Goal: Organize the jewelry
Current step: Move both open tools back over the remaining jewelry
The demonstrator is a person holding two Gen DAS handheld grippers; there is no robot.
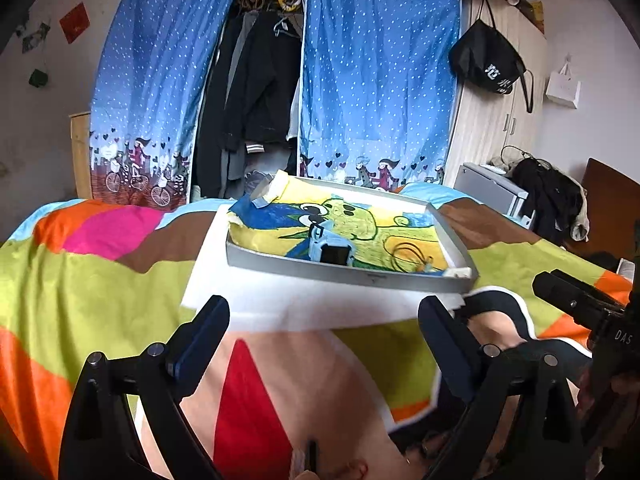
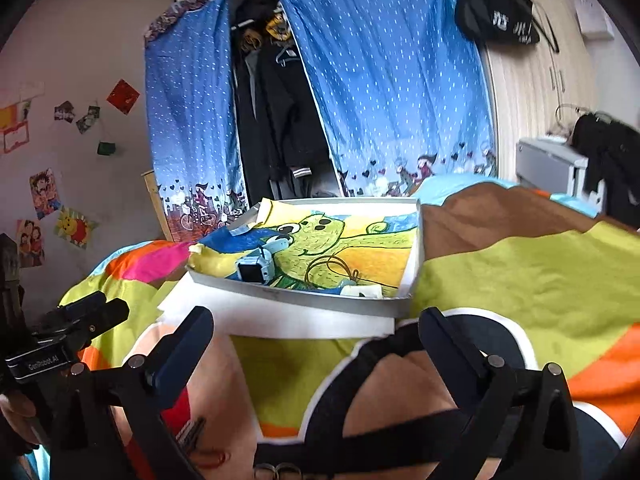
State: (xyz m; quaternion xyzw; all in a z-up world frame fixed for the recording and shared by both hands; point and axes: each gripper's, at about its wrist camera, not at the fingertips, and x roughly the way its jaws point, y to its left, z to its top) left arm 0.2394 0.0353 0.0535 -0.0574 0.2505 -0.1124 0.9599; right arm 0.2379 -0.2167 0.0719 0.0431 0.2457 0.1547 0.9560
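Note:
A shallow grey tray [image 1: 348,274] [image 2: 304,298] lined with a cartoon drawing rests on a white board [image 1: 256,300] [image 2: 272,322] on the bed. Inside lie a light-blue watch [image 1: 330,250] [image 2: 258,266], a thin looped cord necklace [image 1: 408,258] [image 2: 328,270] and a small white piece [image 2: 362,291] by the near right corner. My left gripper [image 1: 324,332] hangs open in front of the tray, nothing between its fingers. My right gripper [image 2: 316,336] is open too, just short of the tray's near edge. Small items [image 2: 280,470] lie on the blanket at the bottom, blurred.
A bright patchwork blanket [image 1: 80,280] [image 2: 520,280] covers the bed. Beyond it stand a wardrobe with blue curtains [image 1: 372,80], hanging dark clothes [image 1: 256,92] and a black bag [image 1: 486,60]. The other gripper shows at the right edge [image 1: 580,304] and left edge [image 2: 68,332].

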